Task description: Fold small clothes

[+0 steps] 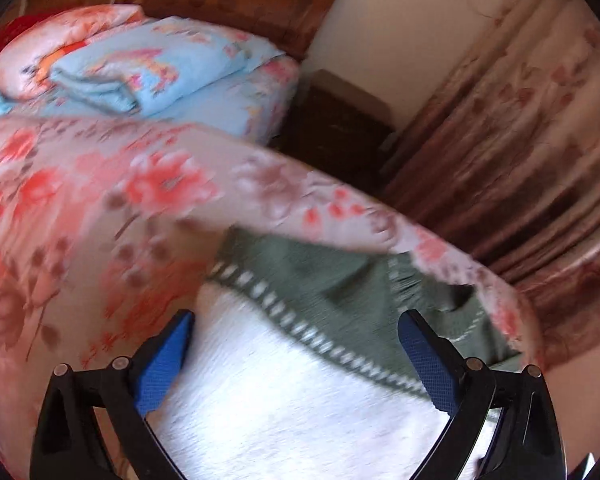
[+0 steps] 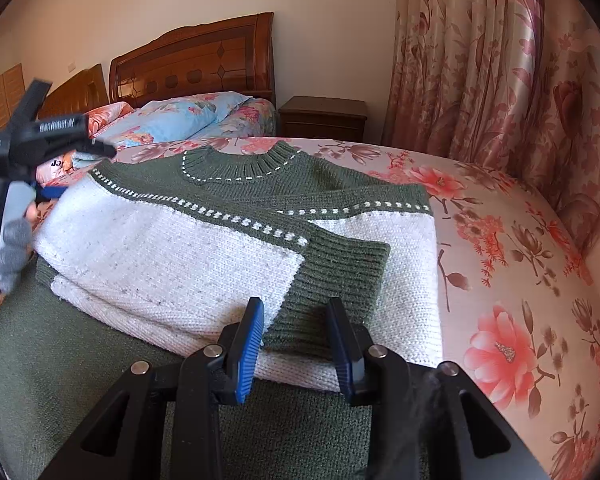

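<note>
A green and white knit sweater (image 2: 172, 256) lies on the floral bed, both sleeves folded across its chest, the green cuff (image 2: 340, 272) on top. My right gripper (image 2: 296, 340) is open just in front of that cuff, fingers apart and empty. My left gripper (image 1: 296, 356) is open wide above the white part of the sweater (image 1: 284, 400), holding nothing; that view is blurred. The left gripper also shows in the right wrist view (image 2: 48, 176), held by a gloved hand at the sweater's left shoulder.
The pink floral bedspread (image 2: 500, 280) runs to the right edge by floral curtains (image 2: 500, 60). Blue pillows (image 2: 168, 120) and a wooden headboard (image 2: 196, 64) lie behind. A dark nightstand (image 2: 324, 118) stands by the wall.
</note>
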A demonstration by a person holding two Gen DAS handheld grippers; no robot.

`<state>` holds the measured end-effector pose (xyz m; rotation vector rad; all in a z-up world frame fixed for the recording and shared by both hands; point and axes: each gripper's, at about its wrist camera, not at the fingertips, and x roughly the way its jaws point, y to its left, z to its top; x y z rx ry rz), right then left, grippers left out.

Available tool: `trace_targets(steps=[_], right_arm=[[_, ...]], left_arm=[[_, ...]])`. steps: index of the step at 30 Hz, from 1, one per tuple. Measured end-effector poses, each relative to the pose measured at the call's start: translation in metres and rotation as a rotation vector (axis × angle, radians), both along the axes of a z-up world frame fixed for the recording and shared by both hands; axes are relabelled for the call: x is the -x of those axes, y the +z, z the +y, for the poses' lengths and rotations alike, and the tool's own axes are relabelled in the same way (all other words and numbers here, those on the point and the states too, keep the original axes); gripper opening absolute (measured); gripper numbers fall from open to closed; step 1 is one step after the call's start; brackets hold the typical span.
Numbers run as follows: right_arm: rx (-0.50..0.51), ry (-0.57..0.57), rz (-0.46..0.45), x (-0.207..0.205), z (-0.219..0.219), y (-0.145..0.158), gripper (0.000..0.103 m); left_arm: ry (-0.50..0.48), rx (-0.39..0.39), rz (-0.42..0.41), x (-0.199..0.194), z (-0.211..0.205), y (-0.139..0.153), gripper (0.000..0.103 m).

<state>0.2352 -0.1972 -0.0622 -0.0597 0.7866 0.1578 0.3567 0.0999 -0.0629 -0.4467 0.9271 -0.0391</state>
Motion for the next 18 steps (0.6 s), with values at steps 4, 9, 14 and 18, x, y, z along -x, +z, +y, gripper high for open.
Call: trace_targets(steps=[4, 9, 14, 18], right_arm=[[-0.002, 0.0, 0.0, 0.0, 0.0, 0.0, 0.033], [-0.004, 0.0, 0.001, 0.0, 0.0, 0.0, 0.033], [-0.008, 0.0, 0.001, 0.0, -0.001, 0.0, 0.033], [-0.007, 0.001, 0.001, 0.0, 0.0, 0.0, 0.033]], left_arm=[[-0.021, -0.129, -0.025, -0.022, -0.024, 0.013, 0.103], [-0.076, -0.172, -0.115, -0.022, -0.051, 0.027, 0.103], [-0.173, -0.183, 0.059, -0.055, -0.063, -0.017, 0.103], [-0.14, -0.225, 0.081, -0.065, -0.053, -0.026, 0.103]])
